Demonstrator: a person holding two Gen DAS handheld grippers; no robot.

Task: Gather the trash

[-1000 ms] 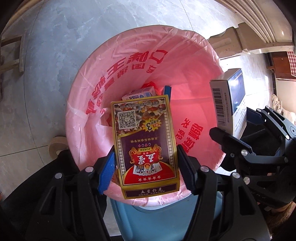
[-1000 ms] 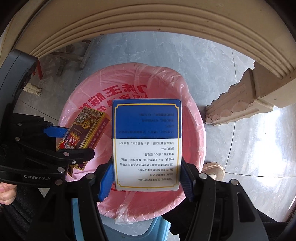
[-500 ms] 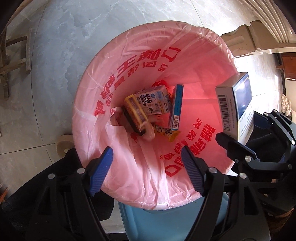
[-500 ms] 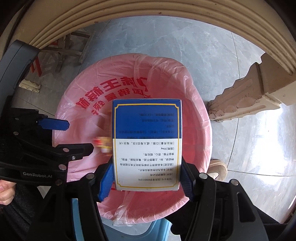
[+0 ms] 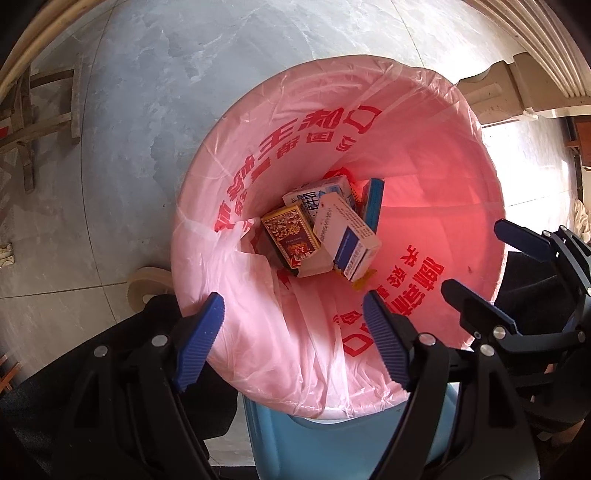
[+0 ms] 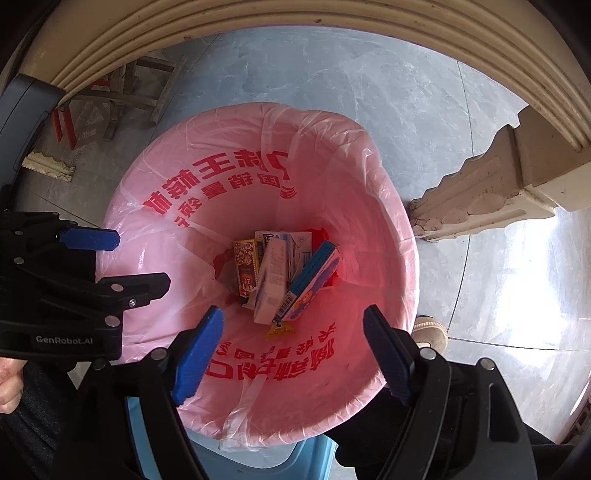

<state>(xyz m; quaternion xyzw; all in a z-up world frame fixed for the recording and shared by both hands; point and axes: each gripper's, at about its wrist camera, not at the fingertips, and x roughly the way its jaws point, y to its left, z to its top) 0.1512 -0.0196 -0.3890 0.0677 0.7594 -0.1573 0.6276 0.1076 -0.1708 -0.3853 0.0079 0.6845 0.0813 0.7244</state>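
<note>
A blue bin lined with a pink bag (image 5: 424,177) (image 6: 332,155) stands on the floor below both grippers. At its bottom lie a playing-card box (image 5: 291,236) (image 6: 245,264), a white and blue box (image 5: 347,230) (image 6: 273,280), a milk carton (image 5: 314,192) (image 6: 295,245) and a thin blue box (image 5: 372,203) (image 6: 314,284). My left gripper (image 5: 293,341) is open and empty above the bin's near rim. My right gripper (image 6: 293,350) is open and empty above the bin; it also shows in the left wrist view (image 5: 484,266).
A carved beige table leg (image 6: 491,192) (image 5: 495,92) stands right of the bin. The table edge (image 6: 295,22) arches overhead. A wooden stool (image 5: 33,122) (image 6: 122,92) is at the far left. A shoe (image 6: 430,332) (image 5: 147,284) is beside the bin. The floor is grey marble.
My left gripper opened and dropped the playing-card box into the bin. Then my right gripper opened and the white and blue box fell in on top of it.
</note>
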